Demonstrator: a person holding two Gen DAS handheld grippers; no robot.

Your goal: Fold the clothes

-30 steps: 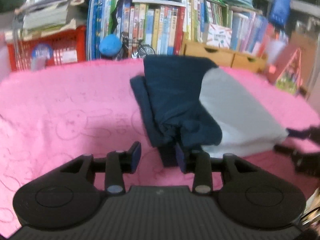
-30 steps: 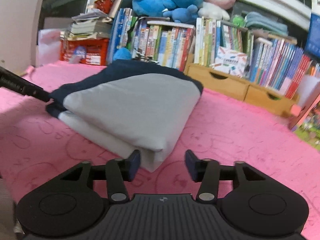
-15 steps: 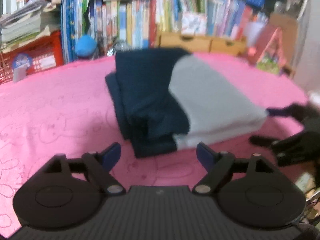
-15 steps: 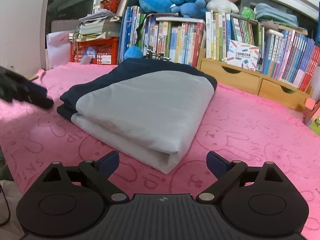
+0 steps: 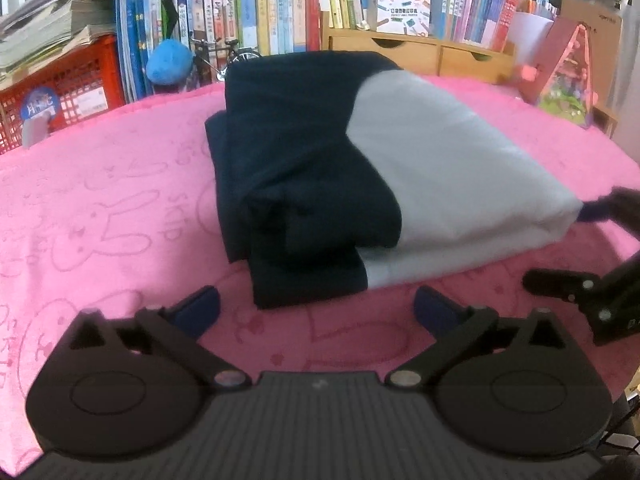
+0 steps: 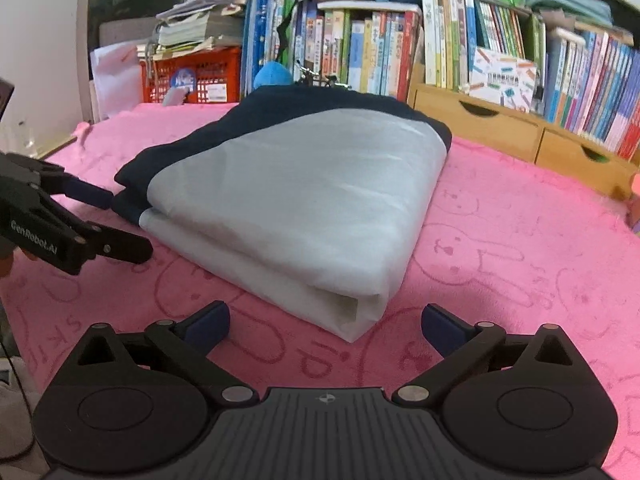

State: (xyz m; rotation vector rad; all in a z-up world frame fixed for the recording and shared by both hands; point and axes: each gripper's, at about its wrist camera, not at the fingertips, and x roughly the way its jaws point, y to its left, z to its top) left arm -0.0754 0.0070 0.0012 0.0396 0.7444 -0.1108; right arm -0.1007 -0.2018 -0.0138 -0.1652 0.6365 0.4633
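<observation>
At the centre of both wrist views, a folded navy-and-grey cotton garment lies in a thick, squared bundle on the pink rabbit-print towel that covers the table. We judge it soft, light and limp: layers will slide and sag if lifted by one edge, so we would take hold at the doubled fold edges, pinching every layer, one gripper to each side. Our left gripper, low in its frame, and our right gripper both stand fully spread with nothing between the pads, just short of the bundle's near edge and corner. A second ago each was far narrower and close against the cloth; the jaws have just been opening, and both now sit clear of it. Behind, shelved books line the upper frame.
</observation>
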